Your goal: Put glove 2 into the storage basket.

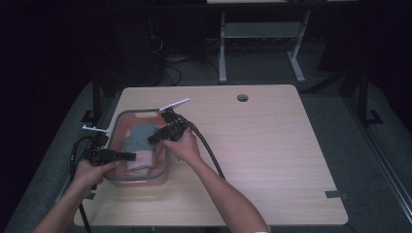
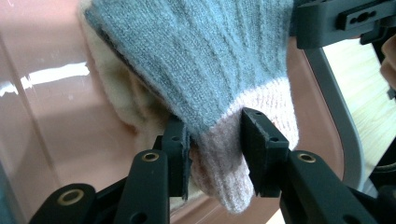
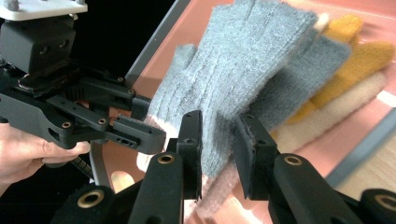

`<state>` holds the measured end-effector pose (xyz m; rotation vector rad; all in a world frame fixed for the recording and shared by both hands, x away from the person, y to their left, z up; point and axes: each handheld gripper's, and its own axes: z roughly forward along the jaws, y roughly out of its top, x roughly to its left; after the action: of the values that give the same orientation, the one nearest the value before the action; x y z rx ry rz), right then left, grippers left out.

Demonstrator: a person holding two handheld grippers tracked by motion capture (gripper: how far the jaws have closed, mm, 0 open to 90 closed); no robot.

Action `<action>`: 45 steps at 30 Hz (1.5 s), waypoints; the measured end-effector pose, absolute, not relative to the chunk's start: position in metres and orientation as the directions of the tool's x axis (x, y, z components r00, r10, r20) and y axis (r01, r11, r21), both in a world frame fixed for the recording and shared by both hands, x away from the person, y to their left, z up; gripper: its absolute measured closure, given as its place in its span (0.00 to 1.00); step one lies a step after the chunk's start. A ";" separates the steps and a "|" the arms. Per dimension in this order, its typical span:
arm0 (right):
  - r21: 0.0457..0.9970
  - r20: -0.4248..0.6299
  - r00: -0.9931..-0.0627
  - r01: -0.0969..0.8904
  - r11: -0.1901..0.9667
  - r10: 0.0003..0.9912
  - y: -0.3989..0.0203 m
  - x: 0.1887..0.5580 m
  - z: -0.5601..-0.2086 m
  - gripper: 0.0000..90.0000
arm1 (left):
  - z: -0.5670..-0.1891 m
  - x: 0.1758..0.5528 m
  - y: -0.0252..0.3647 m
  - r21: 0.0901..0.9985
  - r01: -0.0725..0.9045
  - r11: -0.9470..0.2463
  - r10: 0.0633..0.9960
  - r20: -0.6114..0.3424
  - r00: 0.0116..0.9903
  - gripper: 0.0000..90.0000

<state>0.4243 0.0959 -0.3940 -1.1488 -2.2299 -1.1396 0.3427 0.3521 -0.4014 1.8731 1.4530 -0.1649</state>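
A grey knitted glove [image 1: 138,137] with a pink cuff [image 2: 261,116] hangs over a pink basin with a grey rim [image 1: 118,145] at the table's left. In the left gripper view, my left gripper [image 2: 215,144] is shut on the pink cuff, a pad on each side. My right gripper [image 3: 217,140] is shut on the grey glove's [image 3: 243,60] side edge a little above the cuff. The left gripper [image 3: 152,122] faces it from the left, held in a hand. Under the grey glove lie a yellow glove [image 3: 355,51] and a cream one [image 3: 336,107].
The basin's wall [image 2: 51,135] and rim [image 2: 336,112] stand close around both grippers. Bare wooden table [image 1: 272,145] stretches to the right, with a cable hole [image 1: 242,97] near its far edge. Cables trail from both grippers. Desk legs [image 1: 222,48] stand beyond the table.
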 end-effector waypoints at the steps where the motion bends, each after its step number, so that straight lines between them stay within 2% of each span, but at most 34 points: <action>1: 0.490 0.639 -0.592 0.806 0.333 0.491 0.095 0.424 -0.394 0.80 | -0.401 0.343 0.352 0.473 0.877 -0.082 0.783 -0.514 0.350 0.69; 13: 0.508 0.655 -0.583 0.811 0.291 0.481 0.079 0.426 -0.388 0.80 | -0.391 0.346 0.353 0.489 0.870 -0.069 0.802 -0.491 0.340 0.62; 26: 0.517 0.666 -0.580 0.812 0.269 0.469 0.065 0.425 -0.382 0.79 | -0.369 0.347 0.358 0.531 0.846 -0.040 0.814 -0.474 0.336 0.60; 37: 0.530 0.674 -0.572 0.815 0.234 0.467 0.045 0.424 -0.376 0.77 | -0.351 0.348 0.350 0.594 0.804 0.001 0.758 -0.525 0.386 0.61; 45: 0.525 0.701 -0.551 0.828 0.196 0.452 0.025 0.421 -0.375 0.75 | -0.344 0.348 0.336 0.623 0.783 0.000 0.741 -0.525 0.418 0.60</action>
<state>0.4205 0.0251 -0.3751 -1.1981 -2.0853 -1.3051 0.3475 0.3356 -0.3441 1.7416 1.3279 -0.0557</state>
